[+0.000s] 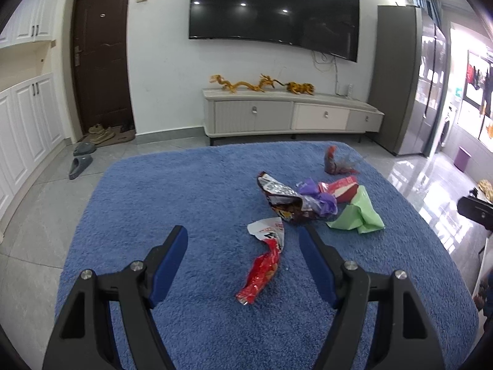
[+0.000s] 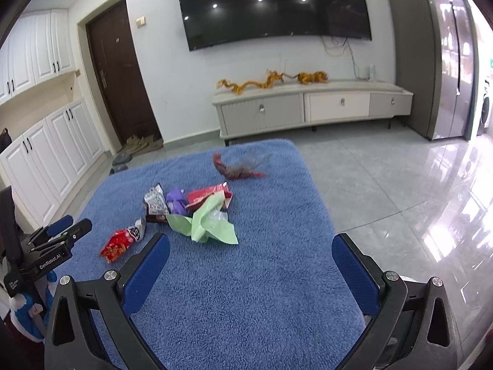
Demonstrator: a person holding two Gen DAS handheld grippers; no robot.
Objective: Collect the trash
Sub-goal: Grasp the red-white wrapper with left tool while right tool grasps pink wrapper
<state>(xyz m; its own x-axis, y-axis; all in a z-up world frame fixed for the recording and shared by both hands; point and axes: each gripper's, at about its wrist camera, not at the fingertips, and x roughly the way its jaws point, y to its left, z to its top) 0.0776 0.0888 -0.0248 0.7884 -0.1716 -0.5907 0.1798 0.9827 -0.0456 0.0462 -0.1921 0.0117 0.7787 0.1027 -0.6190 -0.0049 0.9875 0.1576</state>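
Nearest me, the left gripper (image 1: 243, 234) hangs with its blue-padded fingers spread and nothing between the pads, tipped down over the fluffy blue cloth-covered table (image 1: 185, 191), apparently so the twisted red foil snack wrapper (image 1: 262, 271) lying just ahead can slide between them. The right gripper (image 2: 251, 251) hovers likewise, fingers wide apart and empty, lined up behind the crumpled pale green paper (image 2: 206, 225). Just beyond, a dark torn snack bag (image 1: 283, 200), a purple wrapper (image 1: 317, 197) and a red-and-white packet (image 1: 339, 186) lie heaped together, touching. Farthest, near the table's far edge, a dark red wrapper with clear plastic (image 1: 334, 163) sits well apart.
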